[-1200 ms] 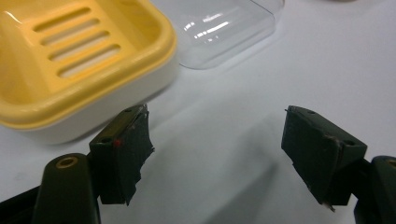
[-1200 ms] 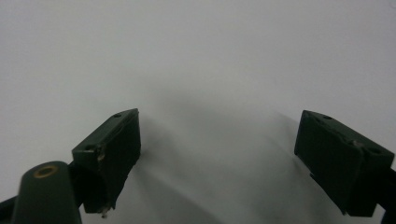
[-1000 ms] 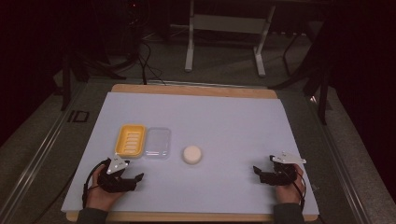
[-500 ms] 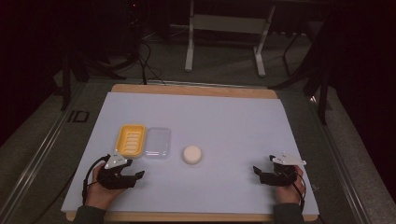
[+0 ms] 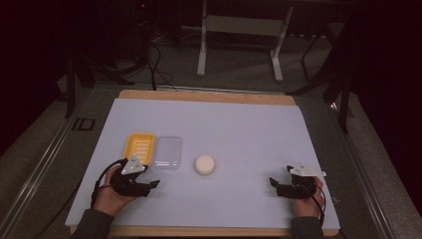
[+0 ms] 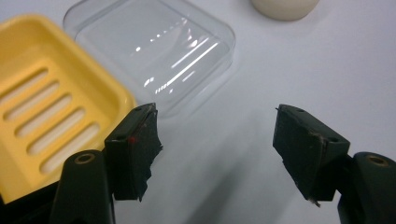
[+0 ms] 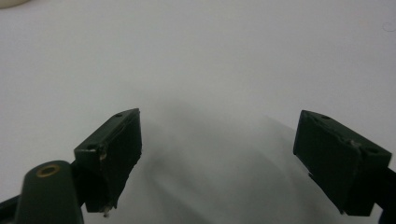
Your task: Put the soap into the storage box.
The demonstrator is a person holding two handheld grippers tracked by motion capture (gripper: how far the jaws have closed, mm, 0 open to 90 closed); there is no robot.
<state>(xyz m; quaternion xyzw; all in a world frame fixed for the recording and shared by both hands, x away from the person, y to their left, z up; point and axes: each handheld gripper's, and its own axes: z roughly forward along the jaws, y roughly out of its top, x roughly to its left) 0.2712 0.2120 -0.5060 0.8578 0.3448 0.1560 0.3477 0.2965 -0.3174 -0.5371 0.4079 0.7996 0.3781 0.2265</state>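
A yellow slotted soap dish [image 5: 140, 146] lies at the table's left, and a clear plastic lid [image 5: 167, 151] touches its right side. A round white soap bar [image 5: 204, 165] sits apart, to the right of the lid. My left gripper [image 5: 152, 186] hovers just in front of the dish and lid, pointing right. In the left gripper view its jaws [image 6: 215, 140] stand open around bare table, with the dish [image 6: 42, 107], the lid [image 6: 154, 51] and the soap [image 6: 285, 5] beyond. My right gripper [image 5: 273, 184] rests open at the front right, over bare table [image 7: 217, 149].
A pale sheet [image 5: 239, 129] covers the wooden table [image 5: 209, 96], whose front edge is just behind my hands. Table legs and cables stand on the dark floor beyond the far edge.
My left gripper has lifted a little and shifted slightly forward and right, toward the dish and lid. The right gripper has stayed put.
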